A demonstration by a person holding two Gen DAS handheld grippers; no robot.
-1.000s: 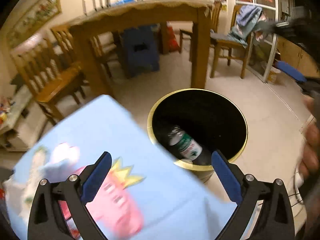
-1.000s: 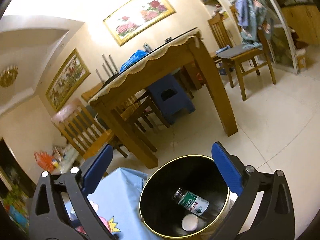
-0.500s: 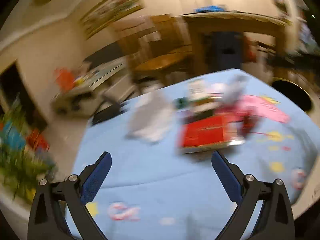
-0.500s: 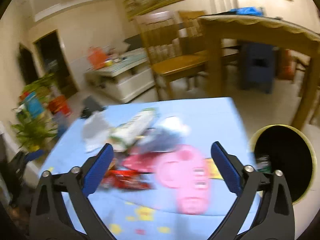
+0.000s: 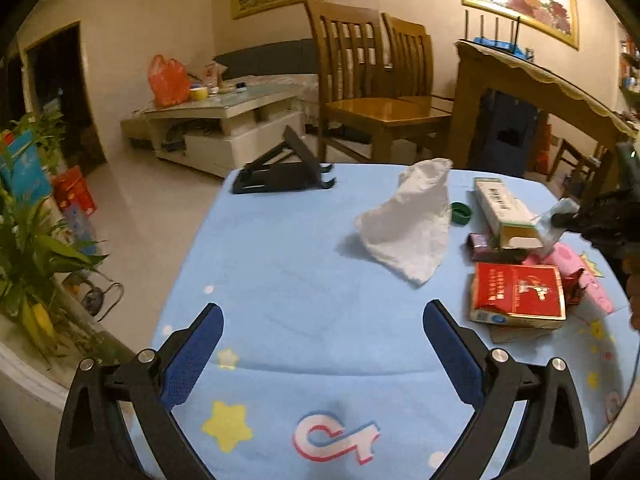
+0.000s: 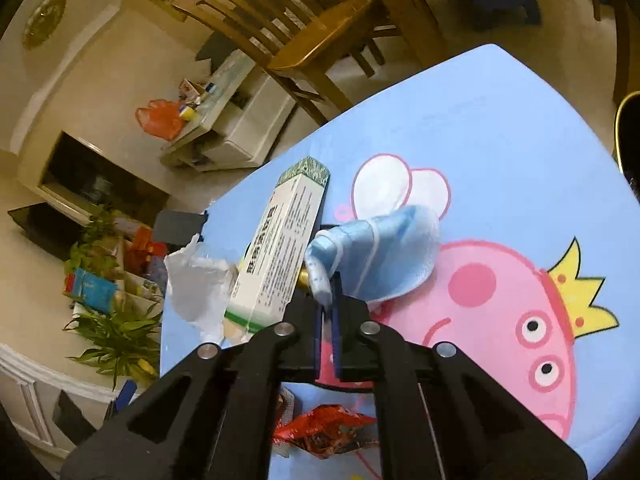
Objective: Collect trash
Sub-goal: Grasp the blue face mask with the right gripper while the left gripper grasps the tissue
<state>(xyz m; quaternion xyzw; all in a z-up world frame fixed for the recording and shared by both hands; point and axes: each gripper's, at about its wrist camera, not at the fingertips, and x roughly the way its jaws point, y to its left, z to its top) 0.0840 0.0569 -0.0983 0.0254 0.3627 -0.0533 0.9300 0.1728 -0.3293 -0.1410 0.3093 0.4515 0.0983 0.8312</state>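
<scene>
The counter, covered in a light-blue cartoon-print cloth, carries the litter. A crumpled white tissue stands mid-counter, beside a long white-and-green carton whose long axis runs away from the camera. The left claw hangs wide open and empty. The right claw is pinched closed on a soft pale-blue face mask, gripped at its near edge; it looks light and floppy, likely to slip.

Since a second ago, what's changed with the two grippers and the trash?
Both grippers swung from above the bin back to the table. The right gripper, open before, is now shut on the blue face mask. The left gripper stayed open and empty, now facing the white tissue. The long box and red packet remain on the table.
</scene>
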